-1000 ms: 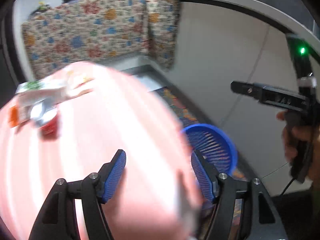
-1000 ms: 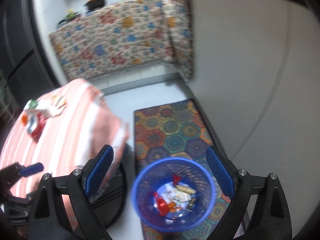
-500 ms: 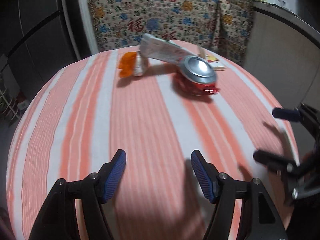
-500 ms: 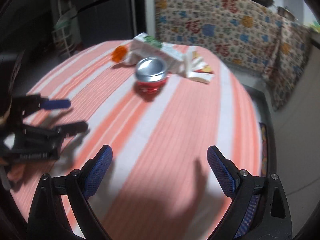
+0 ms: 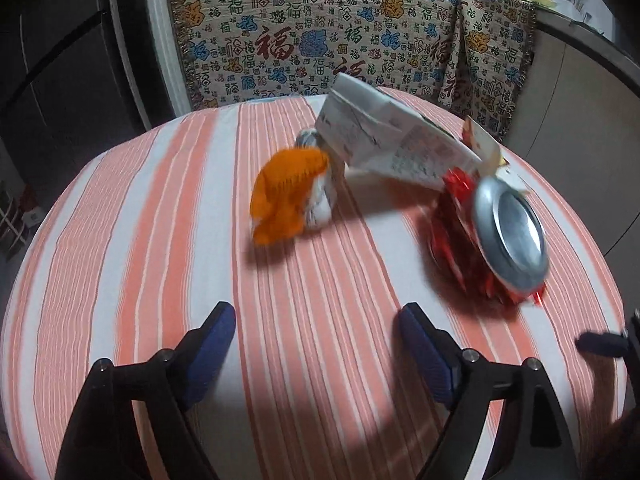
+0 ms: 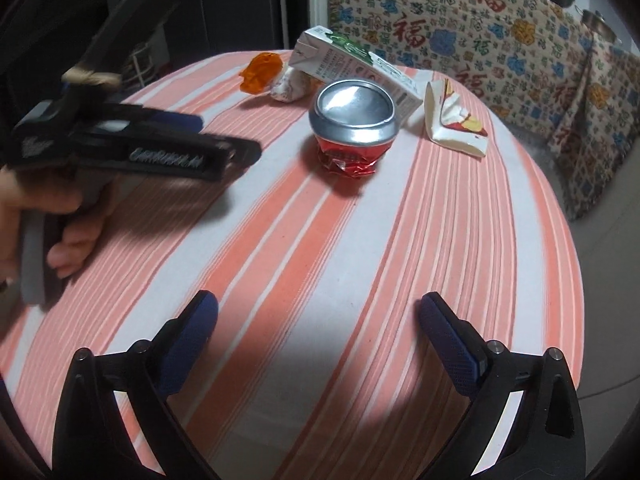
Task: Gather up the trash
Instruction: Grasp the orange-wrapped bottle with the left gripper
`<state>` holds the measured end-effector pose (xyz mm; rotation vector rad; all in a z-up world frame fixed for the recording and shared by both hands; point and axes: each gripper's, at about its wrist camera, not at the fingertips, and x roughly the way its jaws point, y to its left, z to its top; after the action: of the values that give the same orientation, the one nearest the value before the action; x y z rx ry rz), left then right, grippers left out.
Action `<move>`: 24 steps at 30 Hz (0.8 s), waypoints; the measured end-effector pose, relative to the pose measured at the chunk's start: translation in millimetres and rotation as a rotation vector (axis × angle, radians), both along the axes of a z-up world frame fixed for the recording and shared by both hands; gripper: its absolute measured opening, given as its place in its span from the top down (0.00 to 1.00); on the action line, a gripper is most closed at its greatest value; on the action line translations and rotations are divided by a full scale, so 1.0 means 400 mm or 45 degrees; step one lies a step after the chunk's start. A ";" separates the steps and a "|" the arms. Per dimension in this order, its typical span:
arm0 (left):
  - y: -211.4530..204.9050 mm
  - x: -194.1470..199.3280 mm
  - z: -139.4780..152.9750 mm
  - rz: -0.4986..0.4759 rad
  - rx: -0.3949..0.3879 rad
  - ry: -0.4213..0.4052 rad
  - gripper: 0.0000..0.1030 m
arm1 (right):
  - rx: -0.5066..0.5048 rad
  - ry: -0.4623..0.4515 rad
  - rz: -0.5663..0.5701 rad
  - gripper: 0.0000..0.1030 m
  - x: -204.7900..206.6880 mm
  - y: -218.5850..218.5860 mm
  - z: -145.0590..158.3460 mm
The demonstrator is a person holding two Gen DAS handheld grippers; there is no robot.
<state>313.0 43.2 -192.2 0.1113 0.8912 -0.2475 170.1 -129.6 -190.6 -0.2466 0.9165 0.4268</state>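
On the round table with the orange-and-white striped cloth (image 6: 400, 240), the crushed red aluminium can (image 6: 352, 128) stood just before the tilted white carton (image 6: 352, 64). Both the left gripper (image 5: 316, 344), its jaws just widened, and the right gripper (image 6: 320, 332), likewise just widened, hung released and empty, well short of the can.

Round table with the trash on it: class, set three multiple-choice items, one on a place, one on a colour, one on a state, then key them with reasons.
1. The milk carton lies:
A. behind the can
B. at the table's near edge
C. under the table

2. The crushed can body is:
A. green
B. red
C. black

3. The right gripper is:
A. shut on the can
B. shut, empty
C. open, empty

Key: A, the carton slants behind the can's silver end; B, red crumpled metal below it; C, only striped tablecloth shows between its fingers.
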 end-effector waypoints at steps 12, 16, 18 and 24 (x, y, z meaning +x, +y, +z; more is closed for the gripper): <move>-0.017 0.170 0.008 0.017 -0.012 -0.029 0.48 | 0.011 0.010 -0.002 0.00 0.011 -0.004 -0.001; 0.016 0.154 0.018 0.045 -0.051 -0.046 0.68 | 0.012 0.009 -0.001 0.00 0.010 -0.001 0.000; 0.043 0.117 0.022 0.082 -0.032 -0.054 0.68 | 0.010 0.007 -0.002 0.00 0.003 0.003 0.000; 0.138 -0.069 0.039 0.120 0.014 -0.019 0.68 | 0.012 0.007 -0.005 0.00 0.008 0.005 0.000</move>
<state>285.5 98.6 -176.6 0.0811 0.8808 -0.1538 173.2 -127.4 -190.7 -0.2347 0.9203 0.4283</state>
